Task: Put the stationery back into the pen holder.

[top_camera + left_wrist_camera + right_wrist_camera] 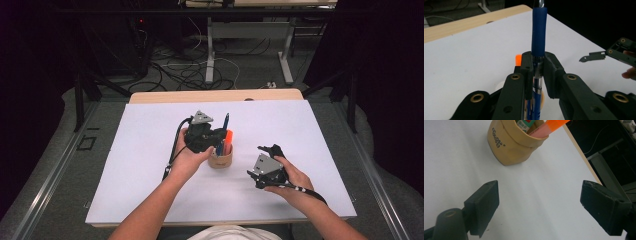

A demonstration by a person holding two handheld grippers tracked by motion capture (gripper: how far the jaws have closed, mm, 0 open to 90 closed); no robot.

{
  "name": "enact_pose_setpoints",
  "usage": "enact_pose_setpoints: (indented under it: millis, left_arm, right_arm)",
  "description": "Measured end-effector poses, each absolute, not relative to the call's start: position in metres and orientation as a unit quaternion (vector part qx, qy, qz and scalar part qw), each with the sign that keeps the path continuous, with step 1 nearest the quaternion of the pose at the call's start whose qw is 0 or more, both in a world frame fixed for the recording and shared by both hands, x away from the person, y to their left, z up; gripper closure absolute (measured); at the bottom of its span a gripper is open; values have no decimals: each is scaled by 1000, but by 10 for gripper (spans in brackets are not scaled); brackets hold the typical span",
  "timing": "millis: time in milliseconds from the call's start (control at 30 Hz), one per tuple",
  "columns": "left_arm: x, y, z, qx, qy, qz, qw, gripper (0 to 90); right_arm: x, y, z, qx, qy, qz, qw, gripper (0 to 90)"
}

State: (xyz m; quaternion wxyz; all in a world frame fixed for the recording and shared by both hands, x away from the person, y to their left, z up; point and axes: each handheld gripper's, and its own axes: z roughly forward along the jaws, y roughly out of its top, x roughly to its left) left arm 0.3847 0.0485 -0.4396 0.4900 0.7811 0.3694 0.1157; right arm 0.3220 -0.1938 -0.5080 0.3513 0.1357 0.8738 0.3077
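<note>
One tan cup (220,159) stood near the middle of the white table (140,150), and it held an orange highlighter (228,138) with a pink body, a green-labelled item (525,123) seen in the right gripper view, and one blue pen (538,37). Two grippers were in use. The left gripper (538,65) was clamped on the blue pen, its jaws pressed against the clear barrel just below the blue cap, with the pen standing upright and its lower end reaching down into the cup directly beneath the jaws. The right gripper (539,206) hovered over bare table to the right of the cup, near it but apart, its jaws spread wide and holding nothing.
</note>
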Motion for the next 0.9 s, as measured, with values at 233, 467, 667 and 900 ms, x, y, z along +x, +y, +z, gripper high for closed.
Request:
enact_pose_setpoints:
  millis: [233,467,667,900]
  left_arm:
    - [386,44,-446,767,373,130,505,792]
    - [389,38,-452,760,371,142,514,792]
    - [391,38,-459,759,376,142,512,790]
    - [392,38,-466,766,379,139,500,787]
  right_arm:
    - [323,-194,-511,142,874,311,347,151]
    - [322,-192,-512,145,875,310,343,151]
    - [322,-193,-513,145,875,310,343,151]
    - [323,-194,-514,148,876,308,341,151]
